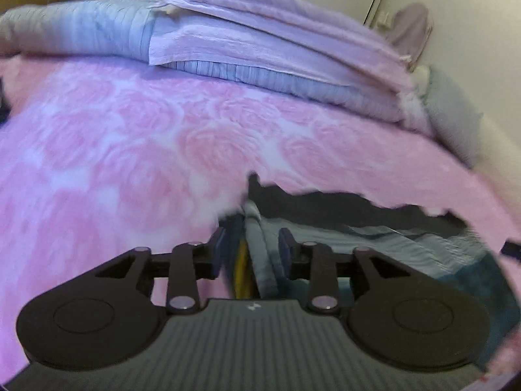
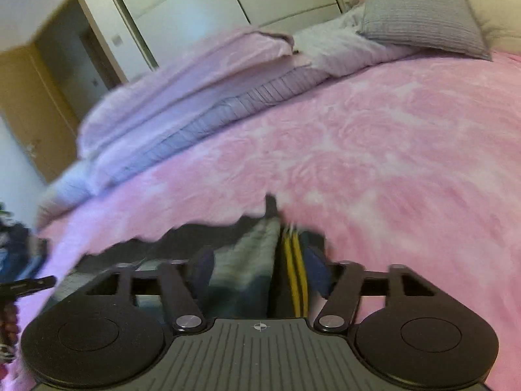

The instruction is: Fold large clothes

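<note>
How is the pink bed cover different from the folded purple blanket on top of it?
The pink bed cover lies spread out flat; the folded purple blanket sits in thick stacked layers. The pink bed cover has a big rose pattern, while the folded purple blanket is plain lilac with a striped edge showing. The cover is on the bottom and the blanket lies on it. Both look soft.
</note>
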The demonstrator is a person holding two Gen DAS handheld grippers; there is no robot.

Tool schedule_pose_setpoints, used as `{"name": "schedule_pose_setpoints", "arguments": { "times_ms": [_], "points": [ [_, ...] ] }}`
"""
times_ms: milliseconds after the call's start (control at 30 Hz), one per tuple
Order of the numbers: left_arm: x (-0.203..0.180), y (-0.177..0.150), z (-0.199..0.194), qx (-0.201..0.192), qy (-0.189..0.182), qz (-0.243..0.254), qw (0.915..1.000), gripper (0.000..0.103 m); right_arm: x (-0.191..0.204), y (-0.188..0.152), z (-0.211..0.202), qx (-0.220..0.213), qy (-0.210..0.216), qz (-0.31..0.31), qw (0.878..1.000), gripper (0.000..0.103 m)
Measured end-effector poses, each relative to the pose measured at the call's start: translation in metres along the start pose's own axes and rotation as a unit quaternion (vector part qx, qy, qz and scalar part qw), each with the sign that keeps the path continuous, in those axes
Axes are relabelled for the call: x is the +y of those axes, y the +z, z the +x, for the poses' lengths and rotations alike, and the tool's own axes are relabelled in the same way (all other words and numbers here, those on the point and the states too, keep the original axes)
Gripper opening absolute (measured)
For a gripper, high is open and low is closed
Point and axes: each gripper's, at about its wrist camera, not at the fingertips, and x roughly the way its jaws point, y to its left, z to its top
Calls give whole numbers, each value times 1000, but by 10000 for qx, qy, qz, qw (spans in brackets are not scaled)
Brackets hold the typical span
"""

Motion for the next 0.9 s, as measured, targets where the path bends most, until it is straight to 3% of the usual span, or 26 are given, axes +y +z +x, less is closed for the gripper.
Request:
{"name": "schedule_pose_setpoints", "arguments": {
  "times_ms": [33,100,200,367,400,467,533,567,600,700,767,833,900],
  "points": [
    [0,-11,-19,28,-110,-126,9999,45,3,-12,-22,65,129,-12,9999,61],
    [-1,-35,-52,74,-245,-323,9992,52,11,-40,-58,111,358,-50,9993,61],
    [0,-70,-86,169,-505,-771,9956,53,27,-78,-89,213,395,-277,9986,61],
    [-8,-105,-98,253,-799,-1019,9913,55,37,-97,-83,141,192,-408,9989,61],
    [-12,-106,-97,261,-833,-973,9914,54,35,-98,-83,106,231,-340,9991,54],
    [-18,-111,-97,228,-782,-885,9927,48,33,-101,-81,110,253,-220,9994,22],
    [-19,-111,-95,115,-705,-808,9942,20,31,-100,-78,194,217,-278,9992,16],
    [-16,-109,-93,147,-763,-871,9932,15,30,-100,-79,184,262,-307,9990,13],
    [-14,-107,-93,137,-823,-927,9922,11,31,-99,-80,180,290,-352,9988,4],
    [-14,-102,-105,-94,-740,-670,9950,9,40,-93,-93,37,295,-759,9967,2],
    [-3,-102,-116,-207,-743,-781,9940,8,39,-86,-104,-34,69,-920,9957,1],
    [7,-108,-113,-79,-604,-832,9947,9,20,-88,-105,130,-85,-629,9979,1],
    [8,-119,-97,254,-466,-698,9962,10,7,-104,-91,575,-229,-477,9969,1]
  ]
}}
